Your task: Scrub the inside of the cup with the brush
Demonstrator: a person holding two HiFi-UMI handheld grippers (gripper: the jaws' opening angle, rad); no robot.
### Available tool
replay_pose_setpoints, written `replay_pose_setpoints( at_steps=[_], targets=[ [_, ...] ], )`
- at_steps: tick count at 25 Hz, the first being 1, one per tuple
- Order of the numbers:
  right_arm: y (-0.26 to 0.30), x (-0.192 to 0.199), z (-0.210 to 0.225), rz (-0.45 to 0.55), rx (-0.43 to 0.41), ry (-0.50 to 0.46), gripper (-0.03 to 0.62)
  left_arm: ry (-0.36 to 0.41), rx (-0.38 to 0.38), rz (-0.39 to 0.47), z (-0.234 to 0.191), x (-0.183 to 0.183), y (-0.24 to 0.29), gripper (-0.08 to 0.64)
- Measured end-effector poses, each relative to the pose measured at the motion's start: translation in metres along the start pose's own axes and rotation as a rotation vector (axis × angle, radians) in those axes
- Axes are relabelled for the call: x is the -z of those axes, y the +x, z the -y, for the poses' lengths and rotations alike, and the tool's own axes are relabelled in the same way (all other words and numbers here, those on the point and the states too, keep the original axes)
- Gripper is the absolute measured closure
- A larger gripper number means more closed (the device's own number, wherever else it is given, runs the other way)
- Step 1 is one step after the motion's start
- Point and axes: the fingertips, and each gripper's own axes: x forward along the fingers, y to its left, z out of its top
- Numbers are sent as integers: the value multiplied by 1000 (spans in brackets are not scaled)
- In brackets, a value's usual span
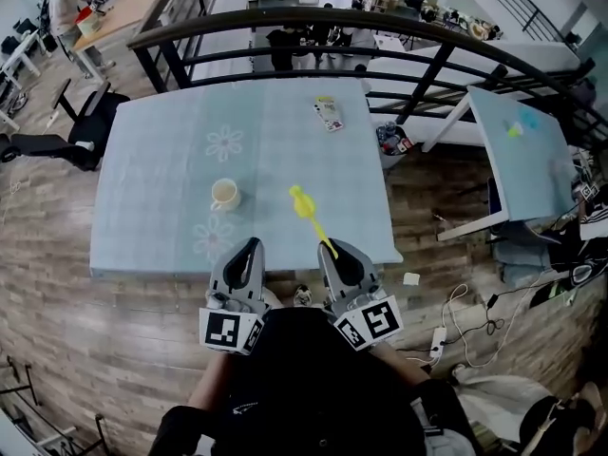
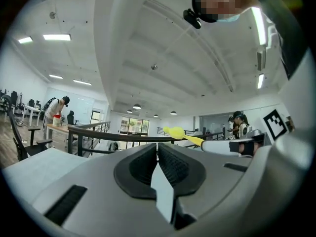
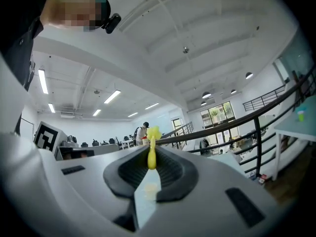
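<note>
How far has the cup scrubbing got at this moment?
Done: the right gripper has the yellow brush, jaws shut on its handle, bristle end out over the table. In hand: nothing more; the left gripper is shut and empty, beside the right one. Left: the cup stands alone on the table, held by nothing, with the brush outside it, so steadying it and all the scrubbing remain.

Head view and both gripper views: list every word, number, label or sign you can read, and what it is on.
No text can be read in any view.
Flat packet on the table: printed, but too small to read.
Left gripper and right gripper: their cubes bear black-and-white square patterns, no letters or digits.
Cup and brush: no print visible.
</note>
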Motion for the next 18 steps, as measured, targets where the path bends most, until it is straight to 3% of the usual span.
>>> replay_pose_setpoints(
  at_steps=[4,13,18],
  targets=[
    [-4,8,-14,-4,-12,-29,554,8,21,22,16,2,-2,537],
    [4,32,-34,-67,-96,-69,554,-5,-32,26,15,17,-25,537],
    [4,31,-36,-58,-123,-93,554,-3,-67,-46,15,32,-31,537]
  ],
)
